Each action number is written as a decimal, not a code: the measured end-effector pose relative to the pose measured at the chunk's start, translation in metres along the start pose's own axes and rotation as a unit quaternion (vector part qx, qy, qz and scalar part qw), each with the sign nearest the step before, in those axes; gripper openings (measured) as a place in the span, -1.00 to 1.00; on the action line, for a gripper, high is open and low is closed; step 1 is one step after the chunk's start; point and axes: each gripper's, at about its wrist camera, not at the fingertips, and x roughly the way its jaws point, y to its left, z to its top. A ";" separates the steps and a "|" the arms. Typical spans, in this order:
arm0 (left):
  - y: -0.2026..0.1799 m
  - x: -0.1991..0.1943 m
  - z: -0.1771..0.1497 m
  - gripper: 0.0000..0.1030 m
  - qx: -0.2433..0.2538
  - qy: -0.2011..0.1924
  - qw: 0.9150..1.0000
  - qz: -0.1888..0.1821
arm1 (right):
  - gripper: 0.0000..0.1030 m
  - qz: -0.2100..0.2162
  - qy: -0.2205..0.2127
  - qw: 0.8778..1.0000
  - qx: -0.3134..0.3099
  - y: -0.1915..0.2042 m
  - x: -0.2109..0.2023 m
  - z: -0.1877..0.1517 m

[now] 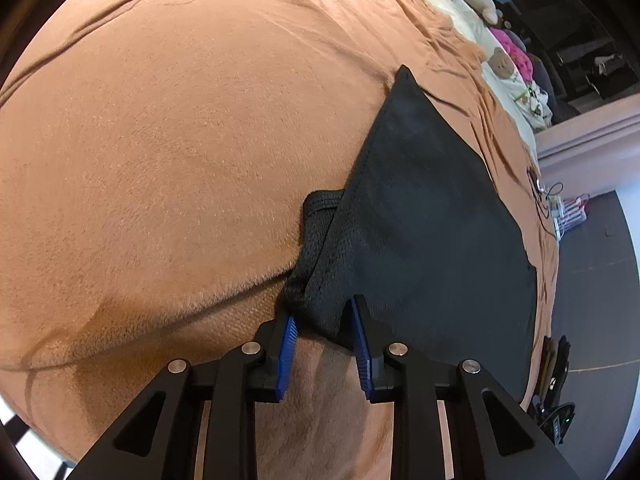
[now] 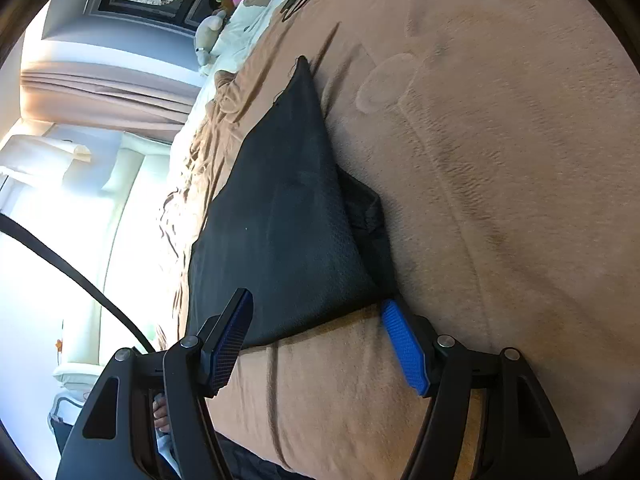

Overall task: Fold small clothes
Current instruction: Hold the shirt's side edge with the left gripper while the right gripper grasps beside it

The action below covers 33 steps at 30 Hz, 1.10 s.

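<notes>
— Blanket (image 1: 168, 152), brown and soft, covers the whole bed. What lies on it?

— One black garment (image 1: 420, 216), folded flat, with a thicker hem sticking out at one side. No basket or box is visible, so it is inside nothing.

— And the tongs?

— The left gripper (image 1: 322, 332) is open a little, its blue pads (image 1: 286, 356) on both sides of the garment's near corner, not closed on it. The right gripper (image 2: 320, 332) is wide open at the near edge and holds nothing.
</notes>
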 end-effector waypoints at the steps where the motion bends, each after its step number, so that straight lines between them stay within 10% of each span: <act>1: 0.000 0.000 0.001 -0.48 -0.002 -0.002 1.000 0.001 | 0.24 0.000 0.000 1.000 0.000 -0.001 0.003 0.002; 11: 0.007 -0.009 0.001 -0.90 -0.021 -0.024 0.999 -0.013 | -0.93 -0.004 0.006 1.000 0.008 -0.008 0.019 0.009; 33: 0.028 -0.074 -0.032 -0.92 -0.010 -0.042 0.996 -0.080 | -0.98 -0.006 -0.015 0.998 -0.057 0.024 -0.027 -0.031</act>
